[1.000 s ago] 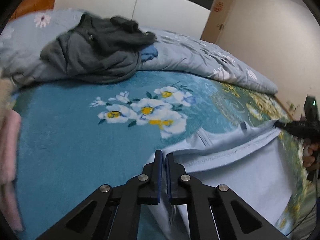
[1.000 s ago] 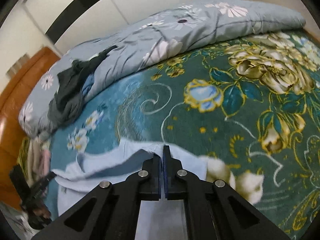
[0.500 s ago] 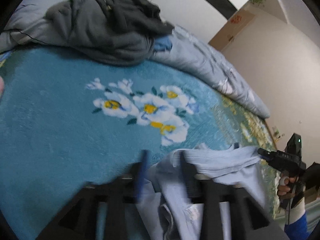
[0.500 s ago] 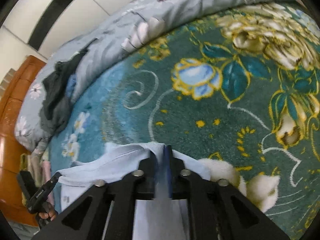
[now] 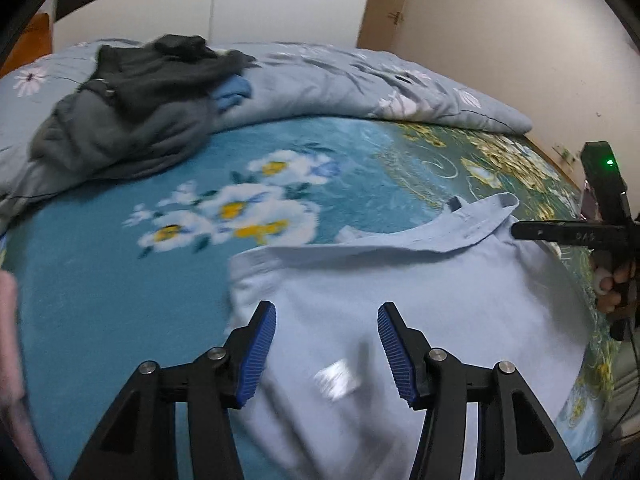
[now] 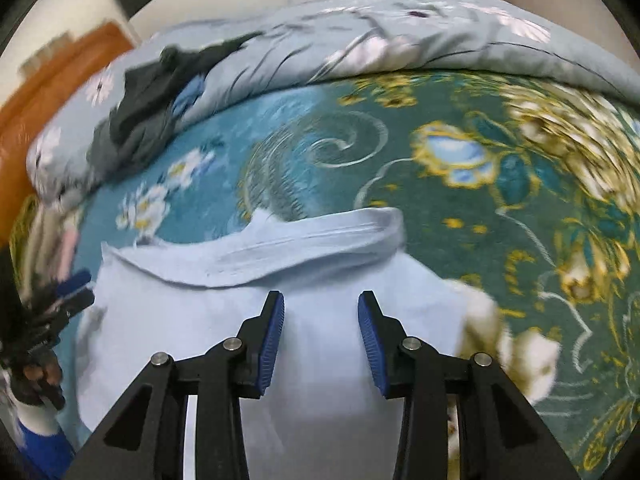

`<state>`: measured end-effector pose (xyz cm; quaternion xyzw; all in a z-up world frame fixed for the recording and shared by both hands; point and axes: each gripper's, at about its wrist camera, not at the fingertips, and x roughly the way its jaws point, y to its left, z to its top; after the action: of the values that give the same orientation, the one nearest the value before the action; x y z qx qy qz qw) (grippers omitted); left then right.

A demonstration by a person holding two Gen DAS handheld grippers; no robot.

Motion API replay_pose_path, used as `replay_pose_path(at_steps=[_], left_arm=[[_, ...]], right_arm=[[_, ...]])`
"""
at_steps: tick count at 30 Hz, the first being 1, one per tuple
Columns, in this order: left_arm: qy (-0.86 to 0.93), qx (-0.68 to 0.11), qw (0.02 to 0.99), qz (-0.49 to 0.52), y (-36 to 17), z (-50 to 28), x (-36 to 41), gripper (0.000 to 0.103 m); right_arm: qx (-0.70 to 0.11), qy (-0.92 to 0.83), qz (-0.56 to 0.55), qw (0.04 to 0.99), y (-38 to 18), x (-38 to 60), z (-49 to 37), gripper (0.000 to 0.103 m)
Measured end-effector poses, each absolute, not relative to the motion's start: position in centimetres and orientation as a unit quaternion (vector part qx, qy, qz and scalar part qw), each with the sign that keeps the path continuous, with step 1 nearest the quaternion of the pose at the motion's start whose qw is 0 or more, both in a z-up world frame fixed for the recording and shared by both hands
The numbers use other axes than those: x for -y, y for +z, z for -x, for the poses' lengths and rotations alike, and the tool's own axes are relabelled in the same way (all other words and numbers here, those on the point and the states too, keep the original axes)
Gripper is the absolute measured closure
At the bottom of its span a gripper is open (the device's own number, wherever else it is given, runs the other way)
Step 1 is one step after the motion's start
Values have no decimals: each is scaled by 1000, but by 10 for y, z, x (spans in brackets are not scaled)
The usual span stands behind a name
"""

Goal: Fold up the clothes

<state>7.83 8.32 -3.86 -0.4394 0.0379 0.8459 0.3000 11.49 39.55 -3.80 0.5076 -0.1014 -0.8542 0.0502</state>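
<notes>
From the left wrist, the left gripper (image 5: 326, 350) stands with its blue-padded jaws well apart, having just been opening, and nothing is pinched between them. The light blue shirt (image 5: 420, 292) lies spread on the floral blanket (image 5: 120, 280) below, its collar edge turned over at the far side. The right gripper (image 5: 560, 232) hangs at the shirt's right edge. A dark grey heap of clothes (image 5: 132, 108) sits on the pale quilt (image 5: 360, 80) (well apart from the shirt).

From the right wrist, the right gripper (image 6: 320, 332) is parted more narrowly, its jaws also just opening, empty above the shirt (image 6: 320, 280). The left gripper (image 6: 68, 296) shows blurred at the left.
</notes>
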Motion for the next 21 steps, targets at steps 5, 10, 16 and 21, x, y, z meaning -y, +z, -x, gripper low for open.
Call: replay_pose_path(at_steps=[5, 10, 16, 21], left_arm=[[849, -23, 258, 461, -53, -46, -84, 46], [847, -4, 231, 478, -62, -32, -75, 46], [845, 0, 221, 487, -68, -32, -73, 46], [864, -4, 219, 453, -42, -59, -61, 46]], right_arm=[[102, -854, -508, 44, -42, -401, -100, 63], [142, -857, -495, 2, -45, -426, -89, 63], [132, -853, -504, 1, -54, -429, -88, 63], [149, -870, -469, 12, -29, -434, -118, 63]])
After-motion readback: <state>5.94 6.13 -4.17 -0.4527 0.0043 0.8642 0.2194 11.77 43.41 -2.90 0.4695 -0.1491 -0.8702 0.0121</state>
